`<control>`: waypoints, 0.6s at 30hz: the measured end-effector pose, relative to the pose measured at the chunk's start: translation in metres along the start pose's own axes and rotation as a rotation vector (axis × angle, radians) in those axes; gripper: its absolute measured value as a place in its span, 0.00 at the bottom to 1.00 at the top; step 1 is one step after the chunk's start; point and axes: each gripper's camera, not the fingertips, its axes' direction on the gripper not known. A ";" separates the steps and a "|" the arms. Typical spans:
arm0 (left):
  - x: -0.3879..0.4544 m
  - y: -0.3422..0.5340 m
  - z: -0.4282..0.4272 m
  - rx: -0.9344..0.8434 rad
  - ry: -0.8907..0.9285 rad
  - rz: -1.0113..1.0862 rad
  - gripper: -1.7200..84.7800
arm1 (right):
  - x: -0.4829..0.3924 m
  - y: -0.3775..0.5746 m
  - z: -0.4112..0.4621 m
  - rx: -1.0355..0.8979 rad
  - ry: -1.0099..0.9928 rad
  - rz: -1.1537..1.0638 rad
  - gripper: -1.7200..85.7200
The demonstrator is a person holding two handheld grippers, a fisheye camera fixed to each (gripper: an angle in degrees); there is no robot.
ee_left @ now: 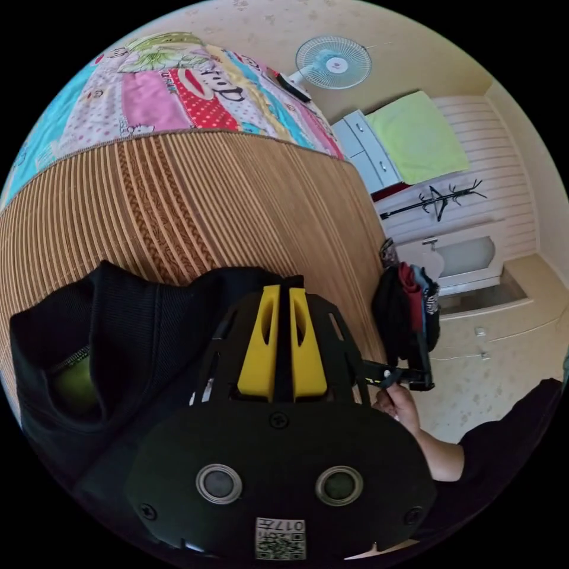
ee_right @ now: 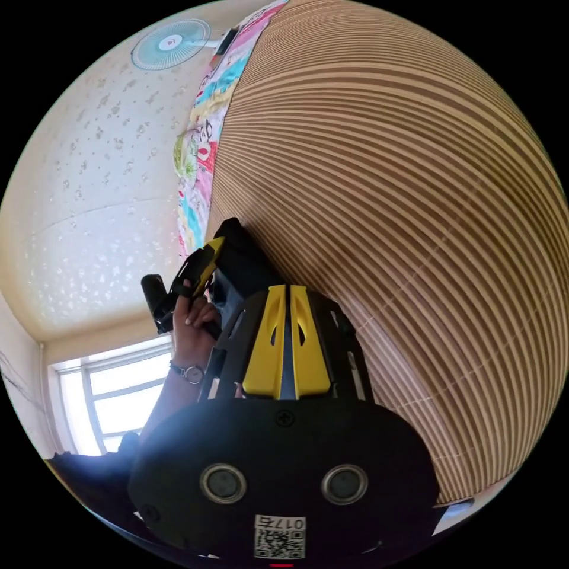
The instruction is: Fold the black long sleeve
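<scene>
The black long sleeve (ee_left: pixel 124 338) lies bunched on the woven bamboo mat (ee_left: pixel 237 195), with a zip and green lining showing at its left. My left gripper (ee_left: pixel 283 289) is shut, its yellow jaws pinching the garment's upper edge. In the right gripper view the left gripper (ee_right: pixel 204 258) is in a hand and grips a raised fold of the black long sleeve (ee_right: pixel 243 255). My right gripper (ee_right: pixel 285 288) hangs over the bamboo mat (ee_right: pixel 403 195) with its jaws together and nothing visible between them. A hand holds the right gripper (ee_left: pixel 403 374) off the mat's right edge.
A colourful patchwork quilt (ee_left: pixel 178 89) covers the far part of the bed. A fan (ee_left: pixel 333 62) stands beyond it, near a drawer unit with a green cloth (ee_left: pixel 418 136). Dark, red and blue clothes (ee_left: pixel 409 305) hang by the bed's right side. A window (ee_right: pixel 112 397) is behind the person.
</scene>
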 end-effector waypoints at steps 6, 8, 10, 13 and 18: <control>-0.004 -0.004 -0.017 0.078 0.136 -0.069 0.12 | 0.004 -0.010 -0.016 -0.019 0.034 -0.117 0.04; 0.021 0.016 -0.066 0.117 0.095 0.002 0.14 | 0.006 -0.004 -0.043 -0.001 -0.007 -0.207 0.06; 0.038 0.050 -0.110 0.146 0.026 0.038 0.14 | 0.013 0.004 -0.069 -0.024 0.002 -0.255 0.07; 0.047 0.136 -0.175 0.154 -0.082 -0.035 0.14 | 0.027 0.028 -0.102 -0.121 0.127 -0.319 0.09; 0.042 0.320 -0.236 0.024 -0.182 -0.356 0.13 | 0.063 0.085 -0.125 -0.438 0.214 -0.343 0.11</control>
